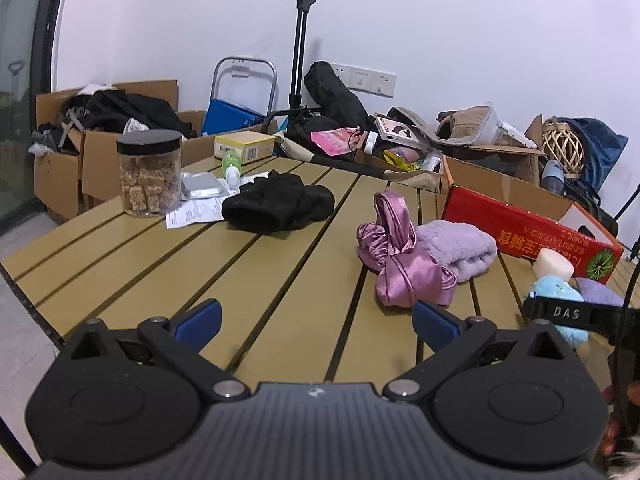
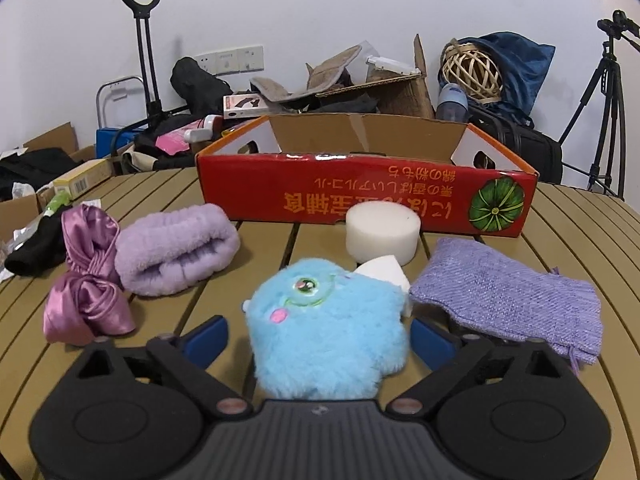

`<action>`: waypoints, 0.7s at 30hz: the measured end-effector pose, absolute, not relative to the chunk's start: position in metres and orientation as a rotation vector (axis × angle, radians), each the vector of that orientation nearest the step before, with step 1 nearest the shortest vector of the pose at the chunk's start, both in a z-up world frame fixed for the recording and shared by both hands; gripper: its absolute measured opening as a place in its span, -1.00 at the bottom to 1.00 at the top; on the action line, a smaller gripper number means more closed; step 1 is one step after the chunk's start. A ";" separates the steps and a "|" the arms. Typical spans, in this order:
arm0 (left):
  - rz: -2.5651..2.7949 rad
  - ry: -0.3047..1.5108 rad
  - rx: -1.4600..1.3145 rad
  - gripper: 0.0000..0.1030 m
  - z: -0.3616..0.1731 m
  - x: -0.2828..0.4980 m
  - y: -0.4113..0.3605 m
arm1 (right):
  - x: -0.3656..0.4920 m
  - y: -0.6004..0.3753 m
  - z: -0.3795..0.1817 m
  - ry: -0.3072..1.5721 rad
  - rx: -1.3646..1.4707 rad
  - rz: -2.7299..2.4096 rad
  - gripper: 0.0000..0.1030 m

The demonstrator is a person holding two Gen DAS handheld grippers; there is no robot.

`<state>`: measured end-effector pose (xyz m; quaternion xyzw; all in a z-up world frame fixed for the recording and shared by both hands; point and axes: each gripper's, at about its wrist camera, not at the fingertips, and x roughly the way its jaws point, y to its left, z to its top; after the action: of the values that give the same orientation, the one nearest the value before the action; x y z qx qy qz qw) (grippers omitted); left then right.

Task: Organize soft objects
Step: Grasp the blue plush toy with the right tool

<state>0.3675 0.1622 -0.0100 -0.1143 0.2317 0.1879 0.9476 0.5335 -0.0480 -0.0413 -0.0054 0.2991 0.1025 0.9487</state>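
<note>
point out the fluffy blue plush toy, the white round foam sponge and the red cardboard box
fluffy blue plush toy (image 2: 320,336), right wrist view, middle of its furry body
white round foam sponge (image 2: 383,234), right wrist view, its curved side
red cardboard box (image 2: 256,188), right wrist view, front red wall

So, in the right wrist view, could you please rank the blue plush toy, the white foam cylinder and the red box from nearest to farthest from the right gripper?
1. blue plush toy, between the right gripper fingers.
2. white foam cylinder, behind it.
3. red box, farthest back.

Open left gripper hovers over the slatted table near a pink satin cloth.
</note>
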 end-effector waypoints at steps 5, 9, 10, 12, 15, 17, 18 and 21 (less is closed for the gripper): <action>0.372 0.462 -0.221 1.00 -0.008 0.365 0.159 | 0.534 -0.048 -0.041 0.605 -0.001 0.209 0.43; 0.362 0.461 -0.207 1.00 -0.008 0.365 0.155 | 0.531 -0.052 -0.040 0.599 0.013 0.216 0.36; 0.359 0.462 -0.206 1.00 -0.008 0.365 0.155 | 0.529 -0.054 -0.039 0.594 0.021 0.214 0.34; 0.354 0.467 -0.204 1.00 -0.008 0.366 0.154 | 0.526 -0.057 -0.038 0.583 0.031 0.209 0.34; 0.345 0.473 -0.203 1.00 -0.009 0.367 0.153 | 0.518 -0.067 -0.034 0.565 0.058 0.211 0.33; 0.333 0.479 -0.209 1.00 -0.008 0.369 0.153 | 0.511 -0.075 -0.031 0.548 0.079 0.207 0.33; 0.329 0.478 -0.210 1.00 -0.008 0.370 0.153 | 0.507 -0.080 -0.029 0.536 0.089 0.205 0.33; 0.323 0.489 -0.210 1.00 -0.008 0.376 0.152 | 0.497 -0.092 -0.026 0.504 0.096 0.187 0.33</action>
<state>0.3762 0.1525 -0.0077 -0.1035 0.2404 0.1590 0.9520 0.4974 -0.0924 -0.0258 0.0475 0.2487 0.0924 0.9630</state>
